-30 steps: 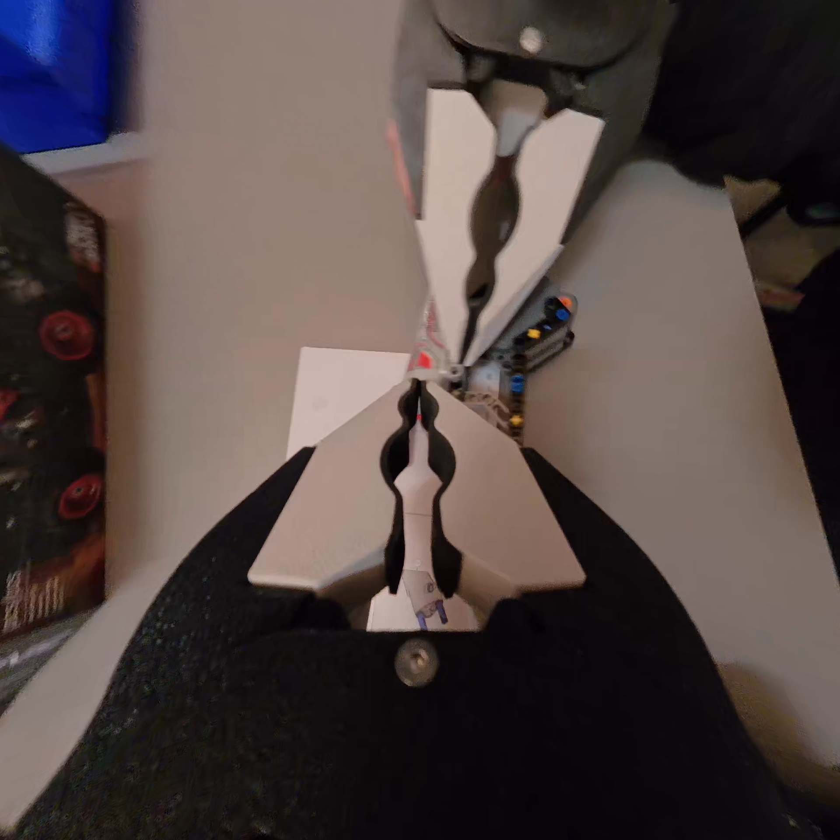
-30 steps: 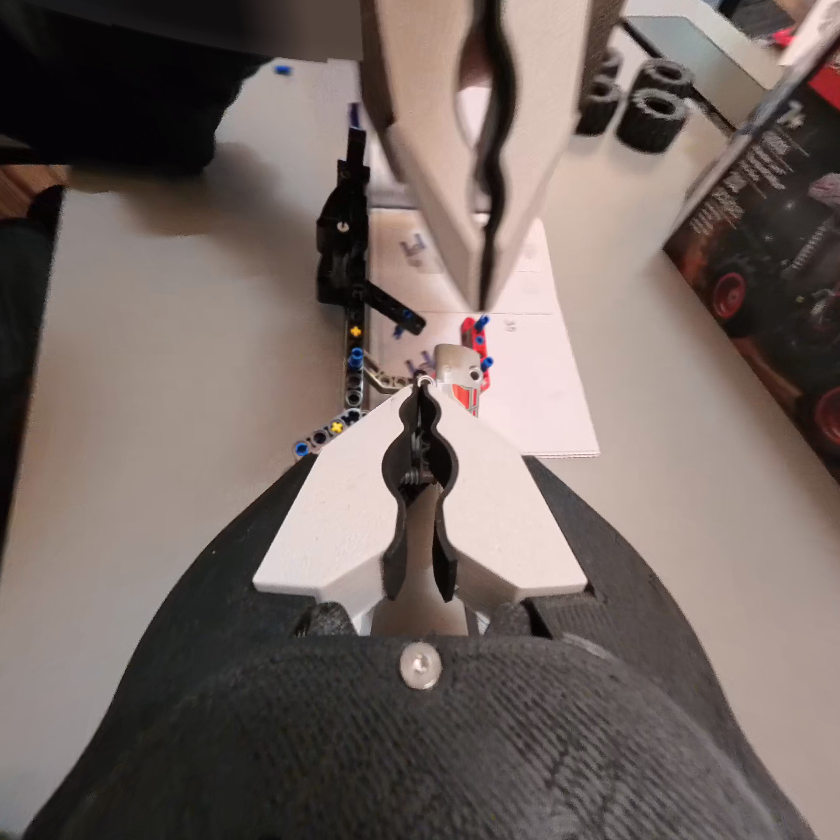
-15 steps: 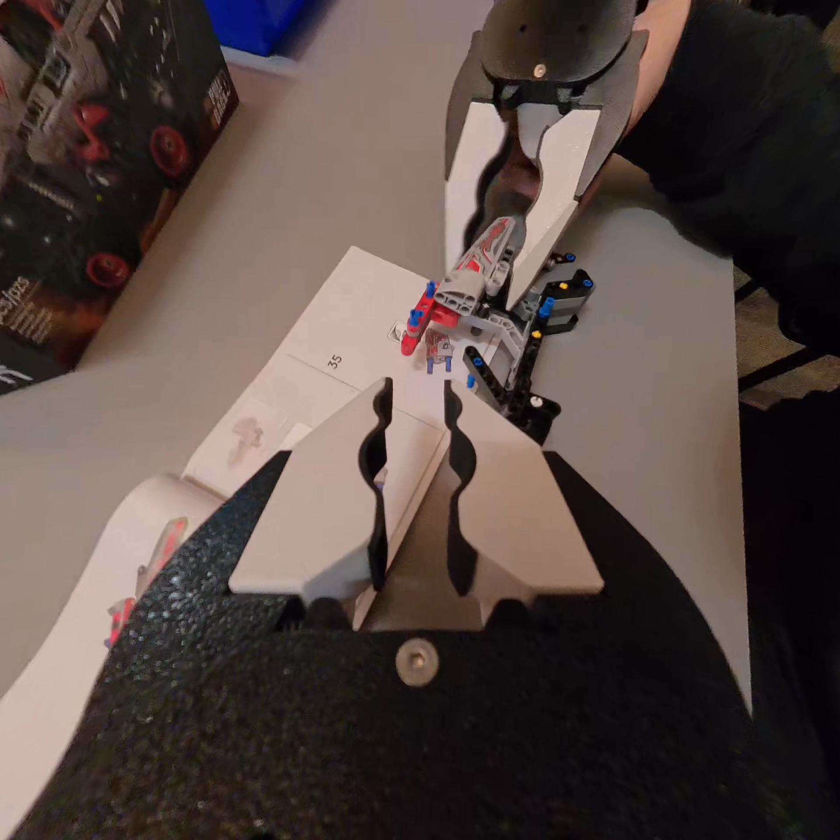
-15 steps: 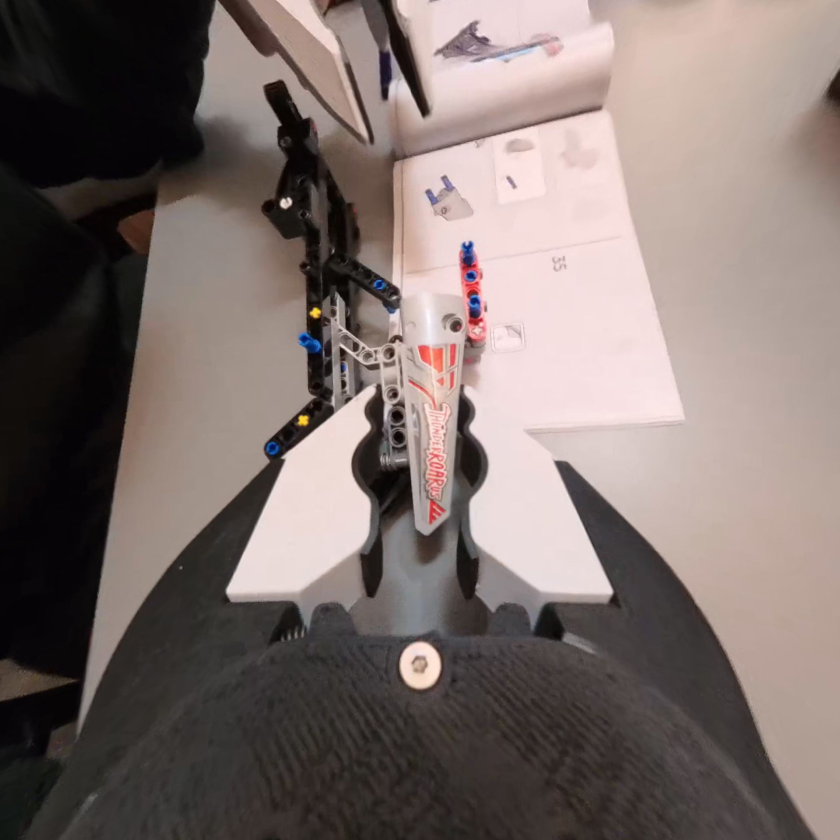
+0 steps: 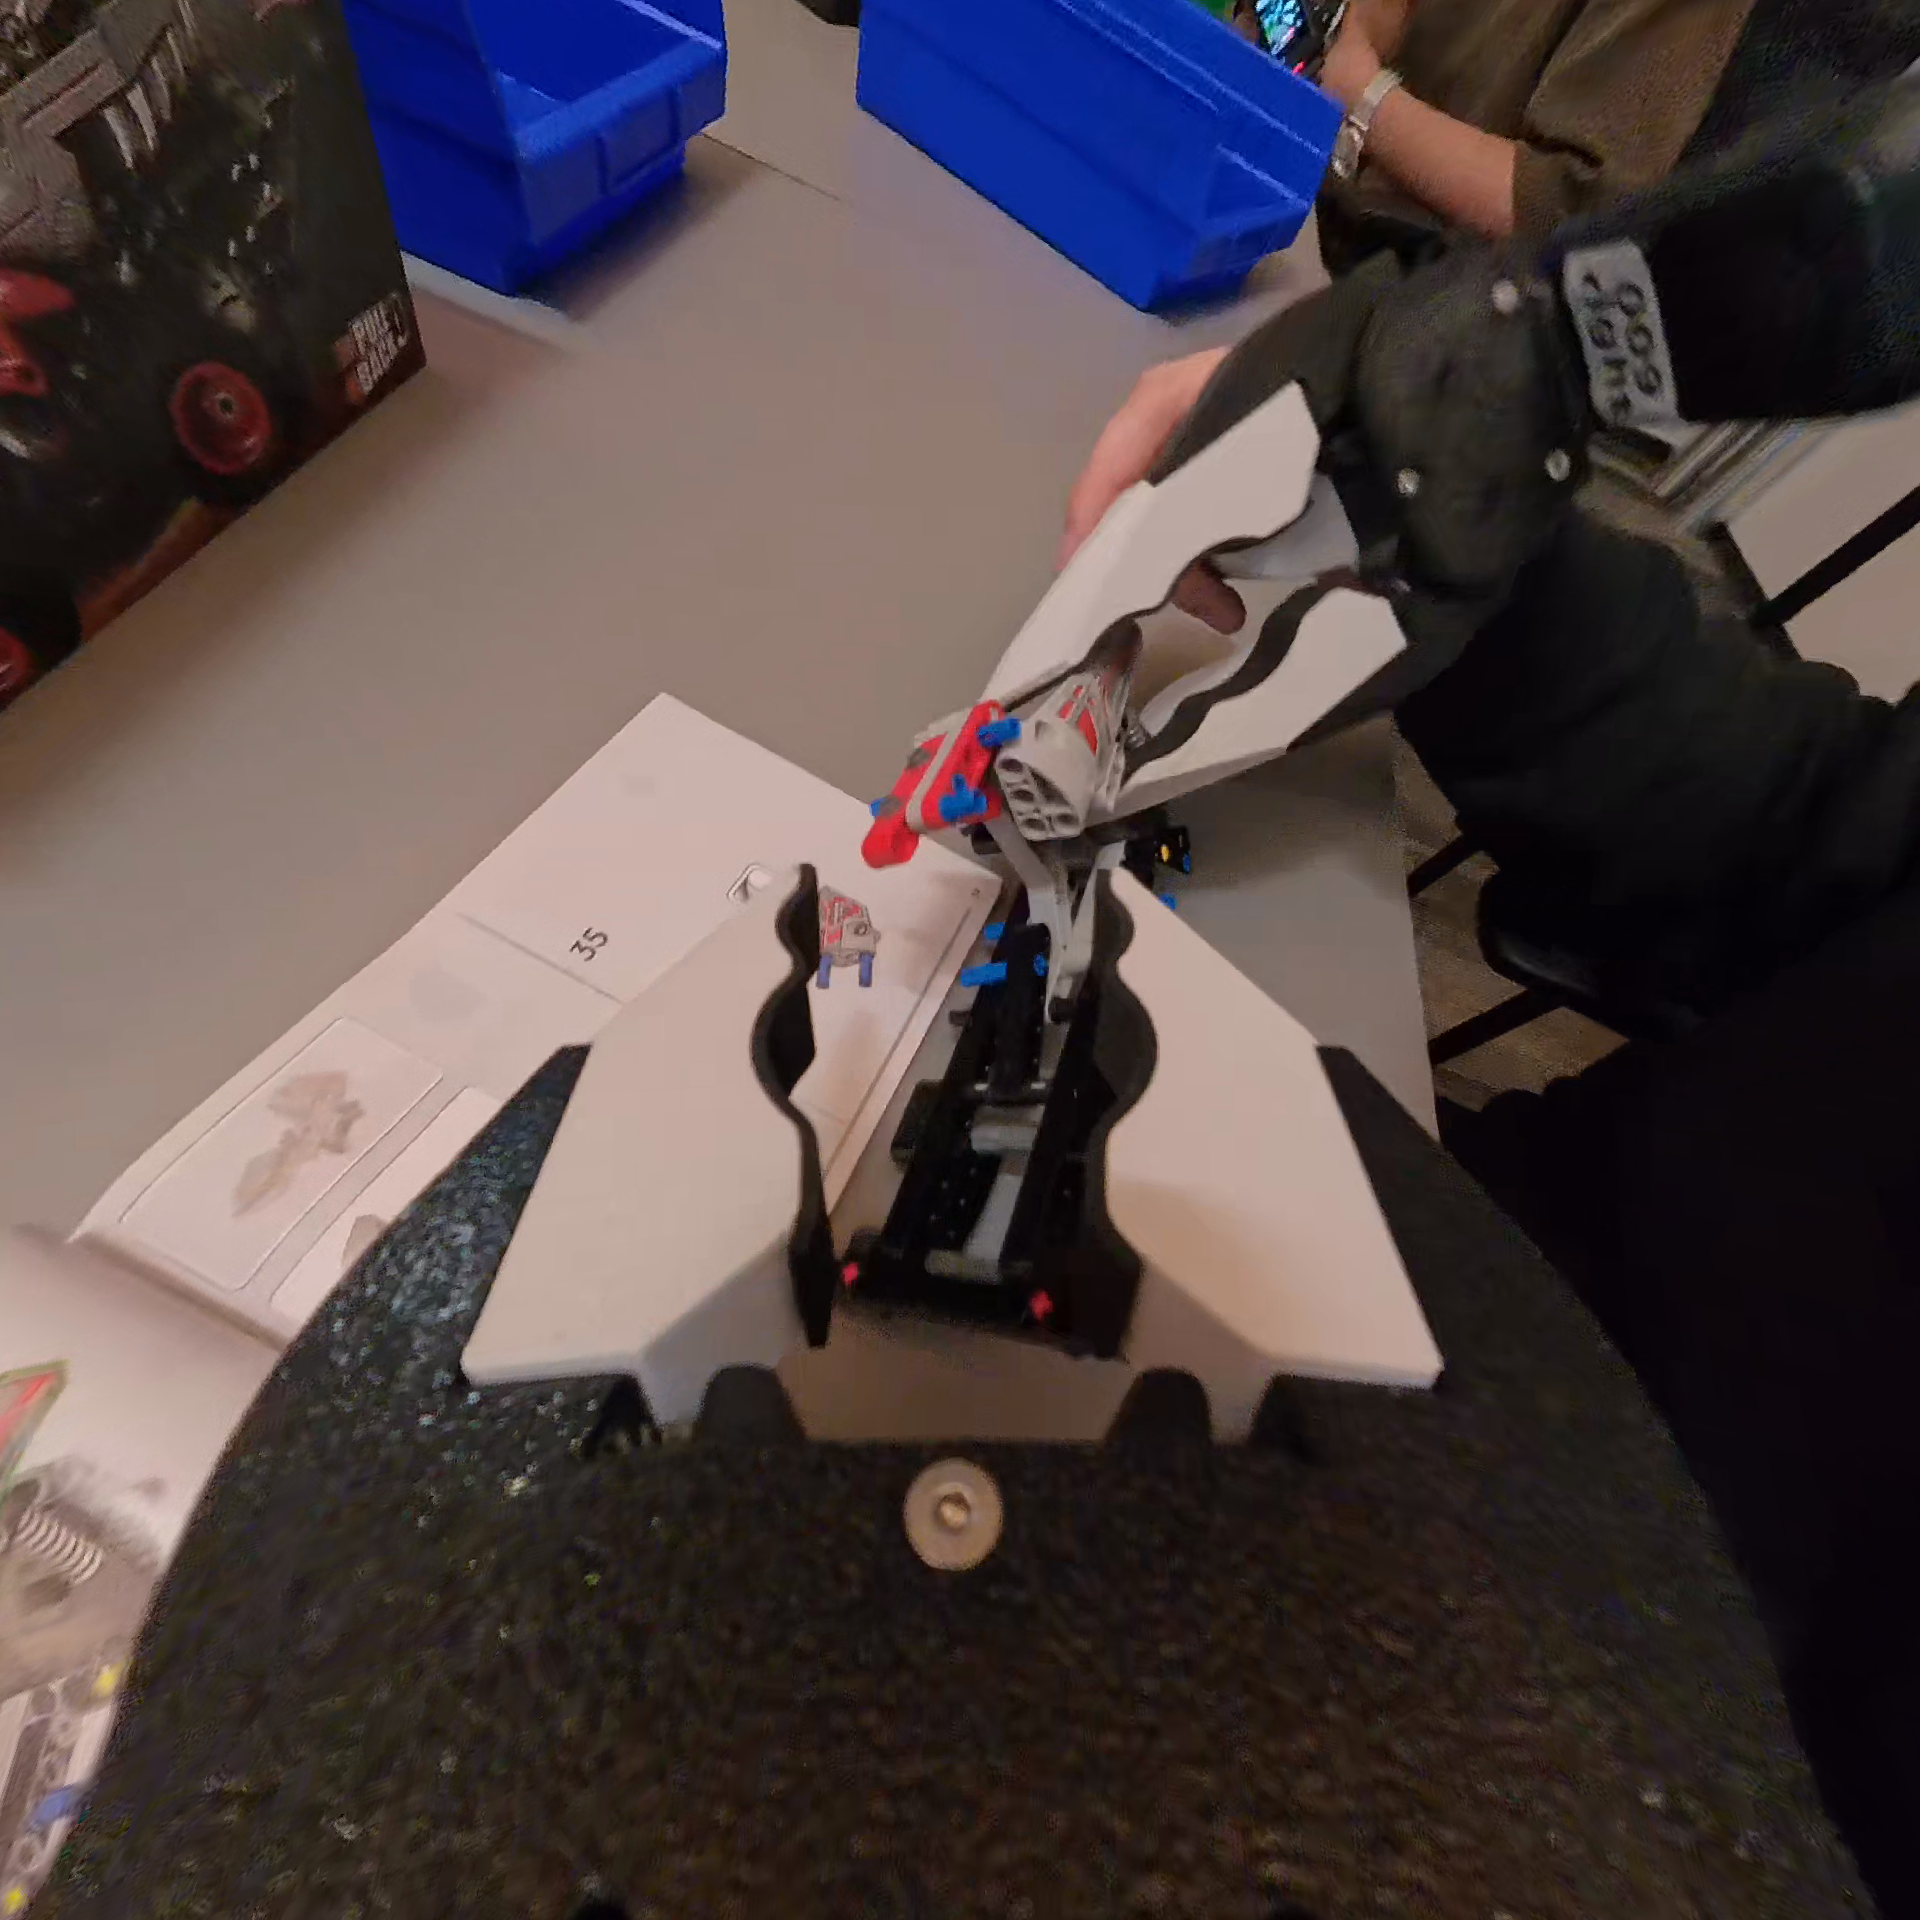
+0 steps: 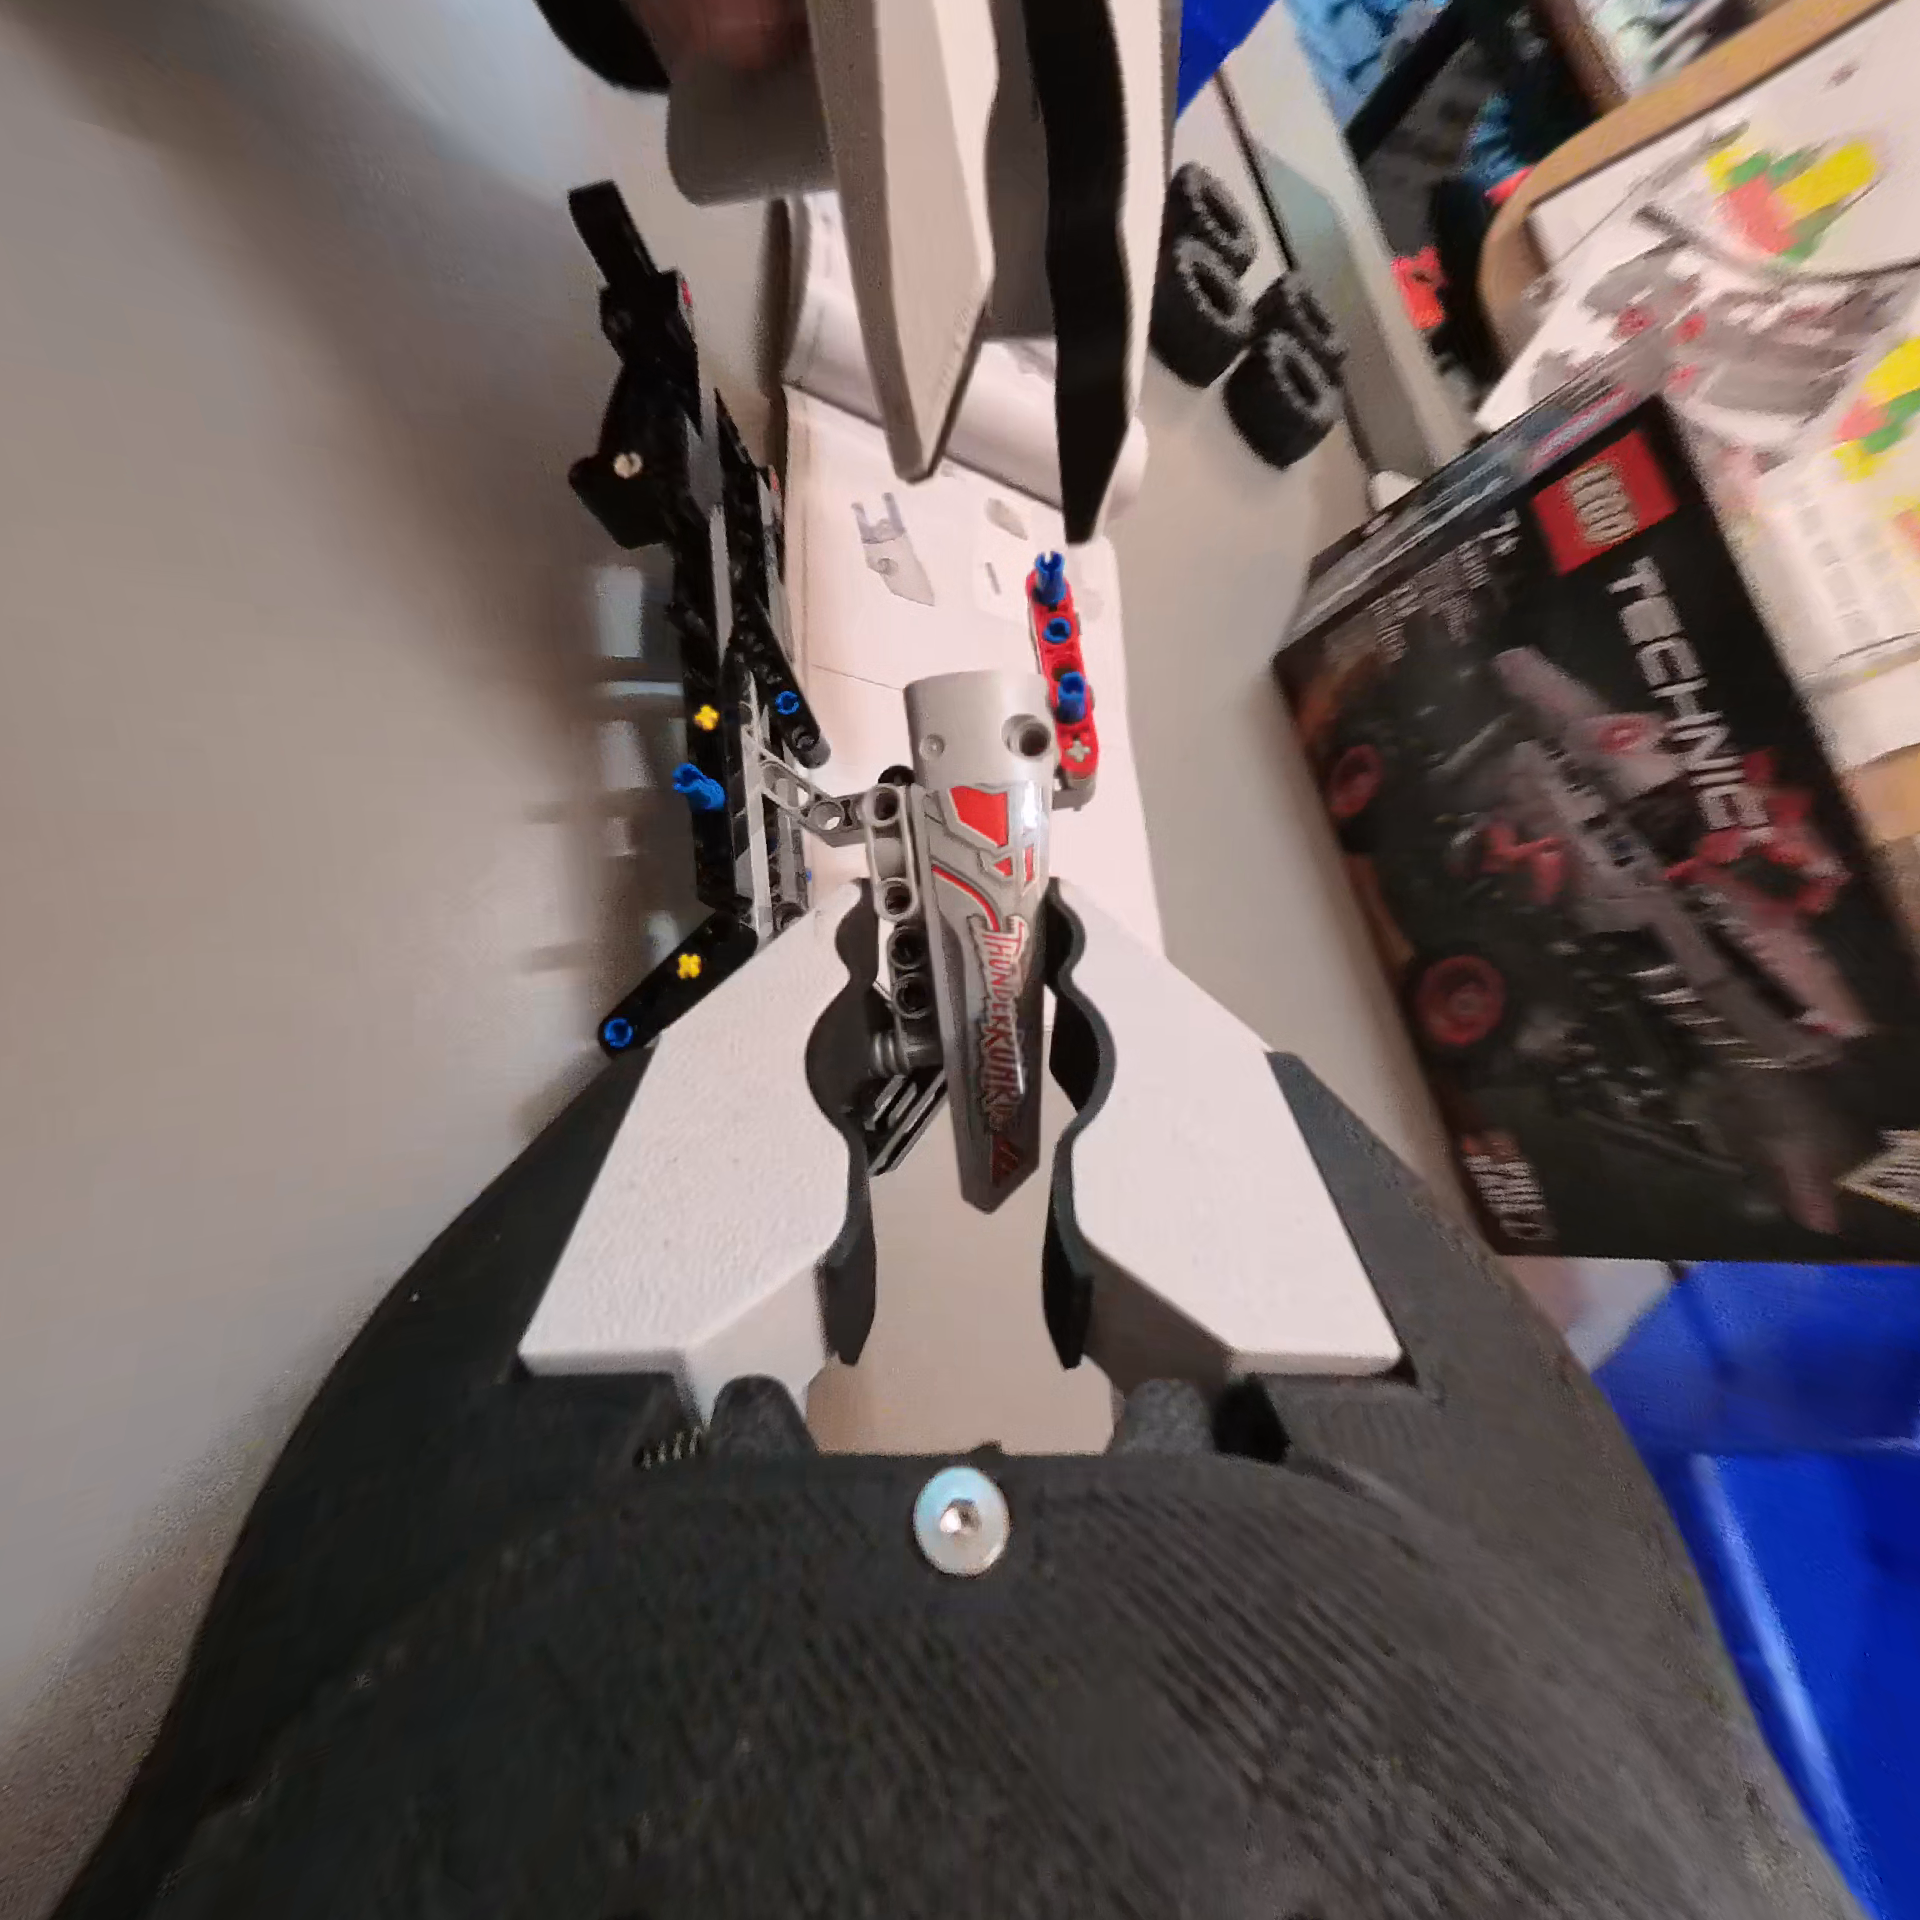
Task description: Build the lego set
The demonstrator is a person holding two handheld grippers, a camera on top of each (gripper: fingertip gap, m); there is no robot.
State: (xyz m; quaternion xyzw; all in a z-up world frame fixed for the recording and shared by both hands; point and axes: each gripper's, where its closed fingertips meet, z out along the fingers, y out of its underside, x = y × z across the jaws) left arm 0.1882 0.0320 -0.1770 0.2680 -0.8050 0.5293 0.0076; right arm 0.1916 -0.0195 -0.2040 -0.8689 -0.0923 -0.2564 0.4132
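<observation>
Partly built — black frame [image 6: 717,665], grey panel [image 6: 982,935]

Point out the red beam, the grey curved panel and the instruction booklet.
red beam [image 6: 1062,665]: right wrist view, middle of its length.
grey curved panel [image 6: 982,831]: right wrist view, printed upper face.
instruction booklet [image 5: 623,862]: left wrist view, bare open page.

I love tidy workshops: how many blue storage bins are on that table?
2 in the left wrist view: one blue bin at the table's far edge beside the Lego box, another blue bin to its right. Others may lie outside the frame.
</observation>
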